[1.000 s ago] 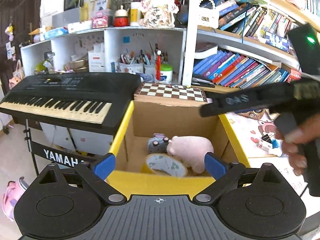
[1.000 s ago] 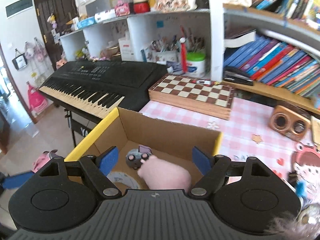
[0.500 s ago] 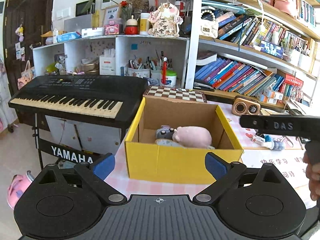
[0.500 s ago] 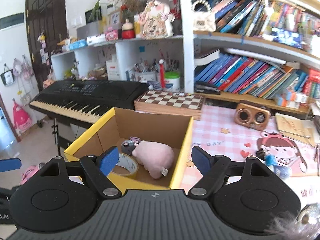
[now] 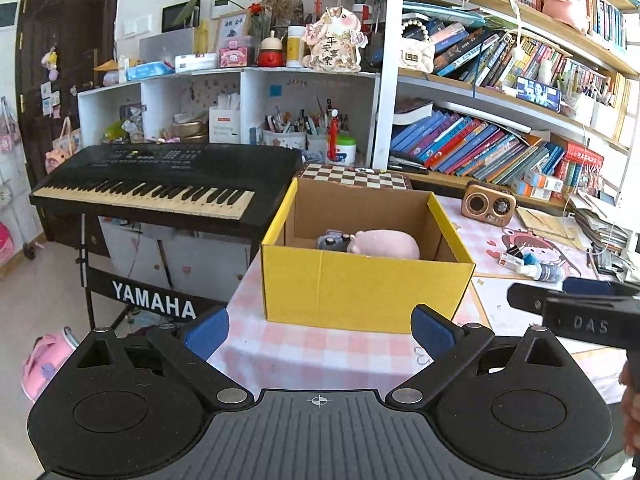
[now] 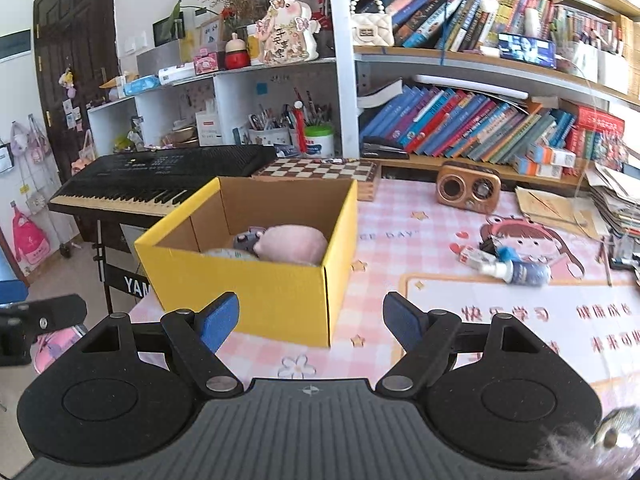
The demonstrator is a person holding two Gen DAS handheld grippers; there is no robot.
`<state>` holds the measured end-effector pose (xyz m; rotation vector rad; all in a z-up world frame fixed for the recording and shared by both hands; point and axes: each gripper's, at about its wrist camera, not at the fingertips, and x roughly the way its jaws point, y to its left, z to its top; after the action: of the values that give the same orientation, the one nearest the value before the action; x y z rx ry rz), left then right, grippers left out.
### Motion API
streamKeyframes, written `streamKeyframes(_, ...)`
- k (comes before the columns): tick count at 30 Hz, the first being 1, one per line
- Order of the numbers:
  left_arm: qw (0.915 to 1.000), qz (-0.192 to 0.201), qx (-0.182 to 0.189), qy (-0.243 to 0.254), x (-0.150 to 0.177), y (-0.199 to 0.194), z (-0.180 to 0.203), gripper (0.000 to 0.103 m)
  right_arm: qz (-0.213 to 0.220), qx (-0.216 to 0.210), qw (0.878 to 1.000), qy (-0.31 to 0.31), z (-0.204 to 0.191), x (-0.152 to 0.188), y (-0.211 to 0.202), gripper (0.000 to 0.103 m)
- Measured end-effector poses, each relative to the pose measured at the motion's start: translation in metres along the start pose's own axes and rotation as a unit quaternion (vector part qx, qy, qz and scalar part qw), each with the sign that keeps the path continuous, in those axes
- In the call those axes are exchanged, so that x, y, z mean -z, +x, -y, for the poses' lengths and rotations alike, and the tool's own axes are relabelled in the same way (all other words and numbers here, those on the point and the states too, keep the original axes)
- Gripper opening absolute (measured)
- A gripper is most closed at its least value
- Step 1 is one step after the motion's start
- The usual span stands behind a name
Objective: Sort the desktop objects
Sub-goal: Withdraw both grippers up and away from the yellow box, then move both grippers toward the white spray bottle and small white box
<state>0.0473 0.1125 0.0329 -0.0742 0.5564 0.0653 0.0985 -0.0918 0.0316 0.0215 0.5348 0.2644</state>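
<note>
Both claws released and empty: left gripper (image 5: pixel 319 330) and right gripper (image 6: pixel 311 322) spread wide, near the yellow cardboard box (image 6: pixel 256 292). Already inside: pink plush pig (image 6: pixel 294 244), grey toy car (image 6: pixel 247 240), tape roll (image 6: pixel 230 255). Next, probably: rightward to the spray bottle (image 6: pixel 516 271) lying on the pink checked desk mat (image 6: pixel 400 216), pads squarely across its body.

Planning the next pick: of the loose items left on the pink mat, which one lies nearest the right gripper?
The white-and-blue bottle, lying on its side. The wooden speaker stands farther back by the books, beyond the open right gripper.
</note>
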Motion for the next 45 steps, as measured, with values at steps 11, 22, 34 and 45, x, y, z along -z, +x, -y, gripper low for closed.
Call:
streamKeyframes(11, 0.9999, -0.010, 0.002, 0.008, 0.032, -0.007, 0.020, 0.099, 0.021, 0.048, 0.998, -0.027, 0.008, 0.048, -0.036, 0.079)
streamKeyframes(22, 0.9975, -0.037, 0.048, 0.038, 0.047, -0.002, 0.052, 0.099, -0.015, 0.073, 0.997, -0.004, 0.028, 0.075, -0.056, 0.080)
streamKeyframes(34, 0.9911, -0.055, 0.095, 0.074, 0.053, 0.007, 0.087, 0.099, -0.036, 0.114, 0.992, 0.030, 0.054, 0.092, -0.071, 0.081)
streamKeyframes(45, 0.9902, -0.064, 0.101, 0.072, 0.051, 0.011, 0.094, 0.099, -0.045, 0.113, 0.992, 0.031, 0.062, 0.088, -0.067, 0.083)
